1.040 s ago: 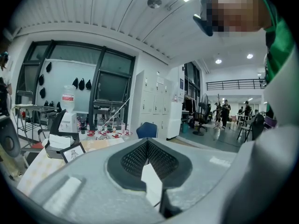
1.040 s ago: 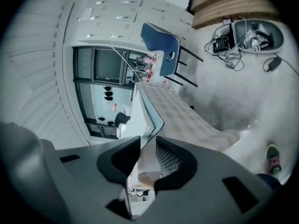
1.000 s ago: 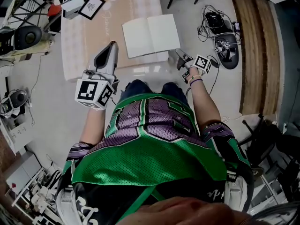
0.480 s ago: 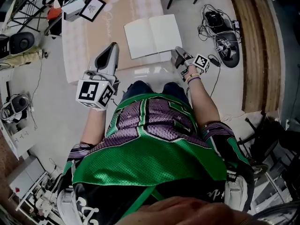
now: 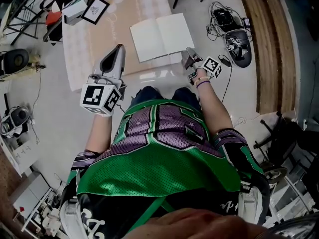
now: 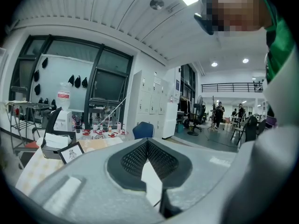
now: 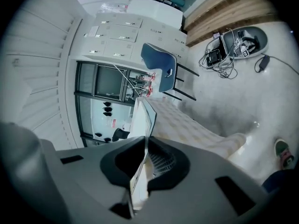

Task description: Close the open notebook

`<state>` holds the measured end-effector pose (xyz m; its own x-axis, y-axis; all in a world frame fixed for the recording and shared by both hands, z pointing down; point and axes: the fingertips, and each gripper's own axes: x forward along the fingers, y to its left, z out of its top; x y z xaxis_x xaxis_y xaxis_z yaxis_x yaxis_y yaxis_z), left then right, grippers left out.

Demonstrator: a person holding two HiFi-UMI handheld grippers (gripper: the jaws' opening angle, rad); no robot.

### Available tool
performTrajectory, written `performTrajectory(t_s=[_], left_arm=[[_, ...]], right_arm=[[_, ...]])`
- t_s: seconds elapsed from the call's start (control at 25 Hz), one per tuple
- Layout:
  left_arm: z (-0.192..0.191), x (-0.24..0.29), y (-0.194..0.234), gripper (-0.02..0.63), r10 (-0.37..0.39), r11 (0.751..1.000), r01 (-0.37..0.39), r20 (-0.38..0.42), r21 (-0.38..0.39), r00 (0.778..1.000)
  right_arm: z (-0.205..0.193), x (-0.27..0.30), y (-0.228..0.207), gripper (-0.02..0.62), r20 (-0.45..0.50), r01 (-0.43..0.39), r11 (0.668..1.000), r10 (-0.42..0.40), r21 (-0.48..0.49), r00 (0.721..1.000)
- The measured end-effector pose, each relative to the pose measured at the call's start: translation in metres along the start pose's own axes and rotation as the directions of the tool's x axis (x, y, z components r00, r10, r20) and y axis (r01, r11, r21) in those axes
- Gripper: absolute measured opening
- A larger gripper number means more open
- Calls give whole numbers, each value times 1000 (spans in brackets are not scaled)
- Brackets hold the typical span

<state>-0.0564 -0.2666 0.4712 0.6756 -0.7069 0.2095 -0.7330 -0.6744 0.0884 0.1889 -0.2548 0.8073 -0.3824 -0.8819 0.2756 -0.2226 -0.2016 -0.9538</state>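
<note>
The open notebook [image 5: 159, 36] lies flat with blank white pages on the beige-clothed table [image 5: 104, 34]. My right gripper [image 5: 187, 55] is at the notebook's near right corner. In the right gripper view its jaws [image 7: 141, 146] are closed, with the thin edge of the notebook's right-hand page [image 7: 145, 118] running between them. My left gripper [image 5: 117, 50] hangs in the air to the left of the notebook, apart from it. Its jaws [image 6: 147, 141] are shut and hold nothing.
A framed picture [image 5: 95, 10] and a white box [image 5: 75, 6] stand at the table's far left. A blue chair [image 7: 161, 66] is behind the table. Cables and a grey tray [image 5: 234, 39] lie on the floor to the right, beside wooden planks [image 5: 264, 44].
My right gripper has moved up and left to the notebook's near right corner. The left gripper has stayed where it was.
</note>
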Motion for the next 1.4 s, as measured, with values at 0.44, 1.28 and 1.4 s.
performTrajectory(t_s=[0.44,1.28,1.4], left_arm=[[4,-9,4,15,-18,1000,18,24,-2,1000],[1,-34,-18,15,48,999,-46,64,-25,997],[-3,-40,-17,15,64,998,-62,59,-25,996]], right_arm=[[2,-5,17,28,14,36,996,-35,-86,999],[-14,-13,82,26,-73,20,864,-66,-503,995],[-17,-12,88,26,-74,18,824,-73,-566,995]])
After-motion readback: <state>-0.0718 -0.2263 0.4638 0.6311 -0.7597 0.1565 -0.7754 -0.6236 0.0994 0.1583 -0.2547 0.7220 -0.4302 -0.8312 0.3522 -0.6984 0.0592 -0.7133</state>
